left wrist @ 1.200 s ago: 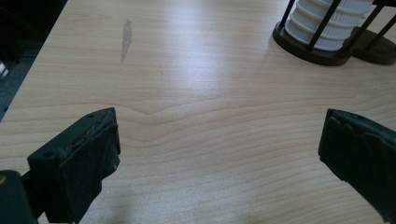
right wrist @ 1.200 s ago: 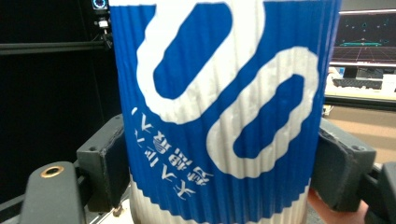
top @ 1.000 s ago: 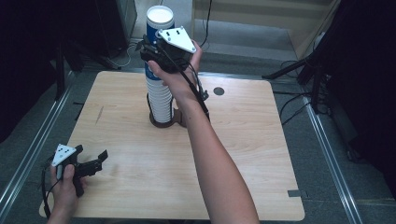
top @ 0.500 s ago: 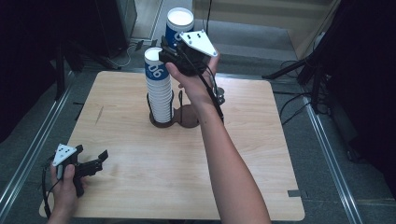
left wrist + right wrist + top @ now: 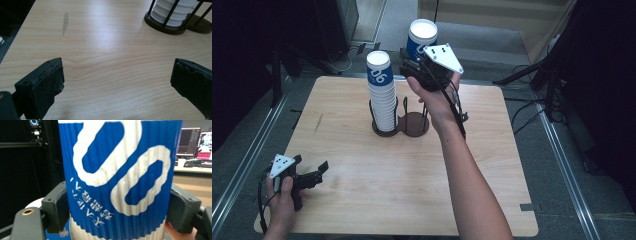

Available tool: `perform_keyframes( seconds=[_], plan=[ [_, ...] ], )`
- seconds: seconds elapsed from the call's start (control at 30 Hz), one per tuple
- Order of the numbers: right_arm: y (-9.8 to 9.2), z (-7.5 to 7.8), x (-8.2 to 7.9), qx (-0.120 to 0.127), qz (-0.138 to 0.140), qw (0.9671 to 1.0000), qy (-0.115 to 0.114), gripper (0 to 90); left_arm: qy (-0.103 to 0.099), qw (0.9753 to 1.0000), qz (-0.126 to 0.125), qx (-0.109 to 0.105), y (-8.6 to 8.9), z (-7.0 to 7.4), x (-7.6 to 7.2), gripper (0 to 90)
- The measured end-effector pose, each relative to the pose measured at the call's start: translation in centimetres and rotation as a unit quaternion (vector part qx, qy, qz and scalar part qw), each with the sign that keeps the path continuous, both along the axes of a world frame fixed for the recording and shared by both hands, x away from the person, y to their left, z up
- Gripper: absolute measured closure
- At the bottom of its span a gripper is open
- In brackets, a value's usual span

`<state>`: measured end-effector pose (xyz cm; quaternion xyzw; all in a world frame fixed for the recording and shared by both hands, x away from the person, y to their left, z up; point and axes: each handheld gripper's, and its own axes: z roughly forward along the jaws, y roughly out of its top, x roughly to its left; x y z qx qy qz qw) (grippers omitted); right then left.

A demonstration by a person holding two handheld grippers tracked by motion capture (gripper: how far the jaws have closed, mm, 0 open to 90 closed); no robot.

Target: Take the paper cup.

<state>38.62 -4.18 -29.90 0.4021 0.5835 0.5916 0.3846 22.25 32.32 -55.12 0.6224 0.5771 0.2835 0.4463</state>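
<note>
A tall stack of blue-and-white paper cups point(image 5: 382, 95) stands upside down in the left ring of a dark two-ring holder point(image 5: 414, 124). My right gripper point(image 5: 414, 62) is shut on one single cup point(image 5: 421, 41), held in the air above and to the right of the stack. In the right gripper view the ribbed cup point(image 5: 120, 177) sits squeezed between both pads point(image 5: 56, 207). My left gripper point(image 5: 309, 175) rests open at the table's front left corner; its jaws stand wide apart over bare wood point(image 5: 100, 50), with the stack point(image 5: 172, 12) far ahead.
The holder's right ring has nothing in it. The wooden table point(image 5: 362, 200) is bare in front of the holder. Dark floor, cables and stands surround the table. A small grey smear point(image 5: 65, 22) marks the wood.
My right gripper has lifted the top cup off the stack and carried it up and to the right. The left gripper has stayed where it was.
</note>
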Motion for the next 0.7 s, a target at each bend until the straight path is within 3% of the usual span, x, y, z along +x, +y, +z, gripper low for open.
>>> perform_keyframes(
  seconds=[0.7],
  plan=[
    [-2.4,-3.7,-2.1,-0.028,-0.001,0.9994,0.018,18.3,0.001,0.9999,-0.001,0.011,-0.3,0.0,0.1,0.0]
  ],
)
